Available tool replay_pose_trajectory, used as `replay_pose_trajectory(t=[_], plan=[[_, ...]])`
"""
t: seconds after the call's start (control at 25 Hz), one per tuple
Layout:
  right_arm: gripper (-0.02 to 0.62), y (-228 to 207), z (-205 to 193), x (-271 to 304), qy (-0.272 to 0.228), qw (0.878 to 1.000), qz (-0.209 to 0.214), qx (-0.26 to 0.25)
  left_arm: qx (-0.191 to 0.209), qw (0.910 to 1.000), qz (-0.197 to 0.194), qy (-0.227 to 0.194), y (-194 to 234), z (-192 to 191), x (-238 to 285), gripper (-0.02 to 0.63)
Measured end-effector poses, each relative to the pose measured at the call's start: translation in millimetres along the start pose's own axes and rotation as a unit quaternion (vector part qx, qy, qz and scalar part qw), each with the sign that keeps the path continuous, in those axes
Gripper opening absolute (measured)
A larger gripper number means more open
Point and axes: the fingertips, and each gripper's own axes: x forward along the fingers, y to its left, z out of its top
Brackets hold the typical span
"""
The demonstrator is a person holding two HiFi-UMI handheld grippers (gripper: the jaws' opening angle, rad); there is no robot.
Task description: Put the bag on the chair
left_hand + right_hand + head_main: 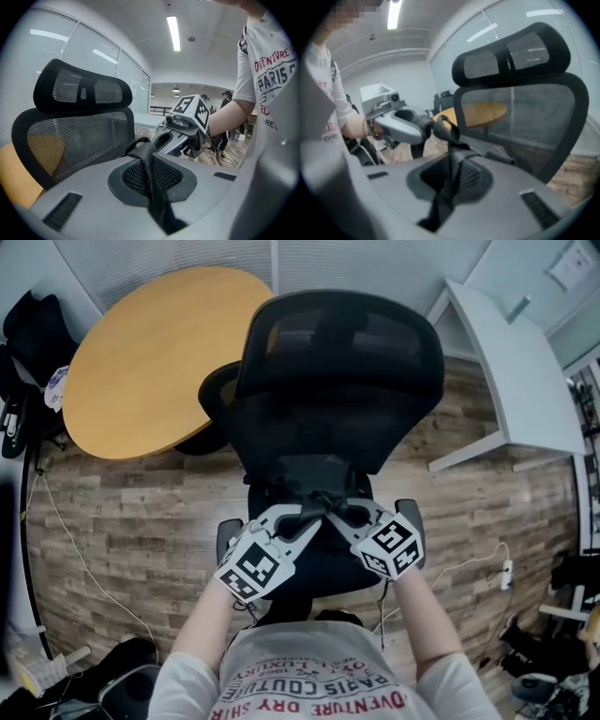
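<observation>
A black mesh office chair [342,362] stands in front of me, its back [70,136] toward the far side. Both grippers meet over its seat, each shut on the bag's black woven strap [327,503]. My left gripper [312,515] pinches the strap [151,178] from the left, and my right gripper [343,514] pinches it [449,178] from the right. The dark bag [317,472] hangs just beyond the jaws, above the seat, and is hard to separate from the black chair. Each gripper view shows the other gripper, the right [165,141] and the left [423,127], holding the looped strap end.
A round wooden table [141,362] stands behind the chair at the left, and a white desk [506,362] at the right. Dark bags [28,334] lie by the left wall. Cables and a power strip [507,570] lie on the wood floor.
</observation>
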Motion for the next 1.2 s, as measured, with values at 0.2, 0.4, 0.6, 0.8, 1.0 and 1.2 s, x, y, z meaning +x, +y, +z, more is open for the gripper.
replay_pose_trajectory(t=[0.2, 0.4, 0.6, 0.8, 1.0, 1.2], plan=[[0.044, -22.8, -3.0, 7.4, 0.004, 1.000, -0.022, 0.016, -0.020, 0.9998, -0.002, -0.001, 6.7, -10.3, 14.3, 0.045], [0.044, -37.3, -12.3, 9.0, 0.006, 0.997, -0.030, 0.071, -0.040, 0.9991, -0.012, -0.008, 7.2, -22.5, 27.9, 0.044], [0.044, -46.1, -29.8, 16.0, 0.025, 0.994, -0.050, 0.096, -0.063, 0.9979, -0.010, 0.004, 10.8, -42.8, 35.7, 0.046], [0.044, -58.6, -43.5, 22.7, 0.027, 0.989, -0.070, 0.130, -0.085, 0.9949, 0.006, 0.054, 11.5, -82.6, 48.8, 0.046], [0.044, -60.2, -55.2, 32.3, 0.027, 0.988, -0.067, 0.138, -0.146, 0.9864, 0.022, 0.072, 18.8, -119.4, 59.3, 0.046], [0.044, -63.7, -65.6, 38.3, 0.036, 0.987, -0.076, 0.138, -0.184, 0.9797, 0.040, 0.070, 30.9, -141.2, 71.8, 0.046]])
